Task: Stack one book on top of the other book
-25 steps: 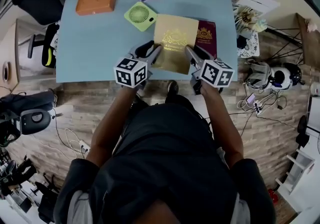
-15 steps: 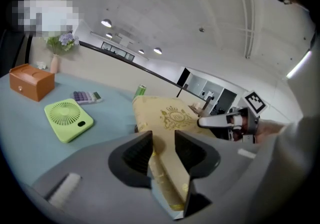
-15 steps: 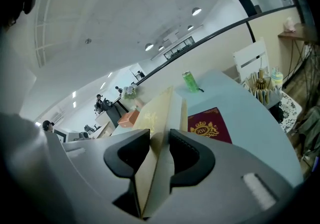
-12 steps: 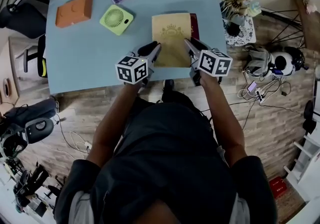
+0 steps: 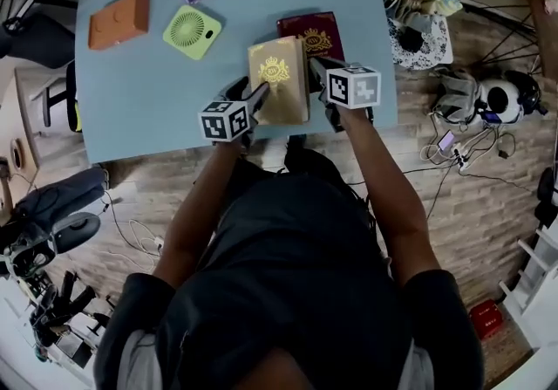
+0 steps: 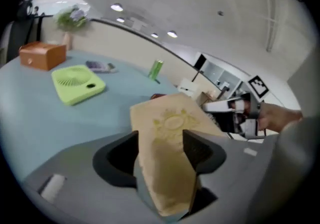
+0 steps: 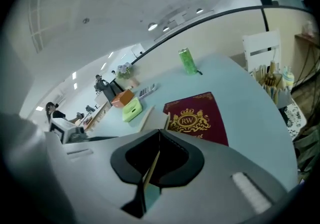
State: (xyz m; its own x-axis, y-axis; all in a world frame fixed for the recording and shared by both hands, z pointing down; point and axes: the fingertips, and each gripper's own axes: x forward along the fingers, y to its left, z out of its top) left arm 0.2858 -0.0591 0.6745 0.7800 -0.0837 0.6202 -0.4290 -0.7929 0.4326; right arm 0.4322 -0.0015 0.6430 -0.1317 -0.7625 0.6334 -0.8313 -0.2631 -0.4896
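We are partway through: the stack is not made yet. The gold book is off the surface, tilted and carried between our two tools. The red book lies flat and untouched just beyond them.

The right hand-held gripper is clenched on the gold book. In its own view the jaws meet on a thin edge of the book that runs up between them, perhaps just the cover. The red book sits directly ahead of those jaws and a little to their right, crest up.

The left hand-held gripper has the same book standing between its jaws, cover facing us, but the jaws are opening. We judge that its hold is being let go rather than tightened, so the weight would pass to the right side.

Done, as we read it: the gold book has been picked up and brought near the red one. Left to do:
- carry it forward past the jaws until it is over the red cover
- level it out
- lay it down squarely
- release both sides

A thin pinch on one edge could let the book swing or slip.
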